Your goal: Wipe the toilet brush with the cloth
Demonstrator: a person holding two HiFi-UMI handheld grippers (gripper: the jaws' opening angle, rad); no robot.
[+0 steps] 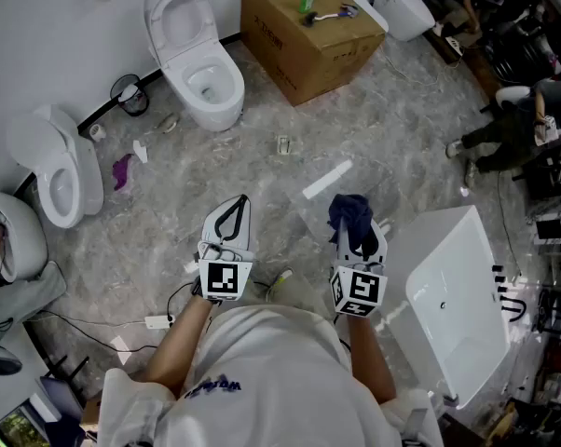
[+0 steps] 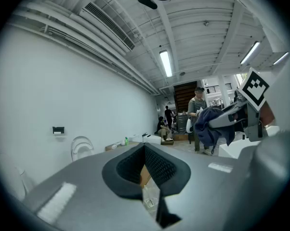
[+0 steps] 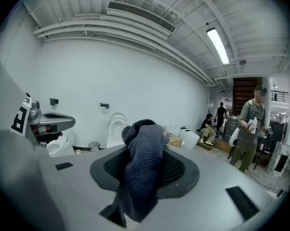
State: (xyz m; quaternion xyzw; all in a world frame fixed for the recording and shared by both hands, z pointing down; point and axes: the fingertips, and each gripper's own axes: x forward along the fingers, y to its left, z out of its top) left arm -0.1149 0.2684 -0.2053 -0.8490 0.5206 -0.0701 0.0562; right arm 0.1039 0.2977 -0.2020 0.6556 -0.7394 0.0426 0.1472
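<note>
The right gripper (image 1: 353, 226) is pinching the dark blue knitted cloth (image 3: 144, 153). The left gripper (image 2: 145, 150) is pressing its jaws together on nothing. Wiping is not yet beginning: a small brush-like thing (image 1: 329, 14), perhaps the toilet brush, is lying on the brown cardboard box (image 1: 299, 59), well apart.

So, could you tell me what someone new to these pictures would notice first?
First, the dark blue cloth clamped in the right gripper, bunched above its jaws at the centre of the head view. Beside it, the left gripper is shut on nothing. Beyond them, a white toilet and a cardboard box stand near the far wall.
</note>
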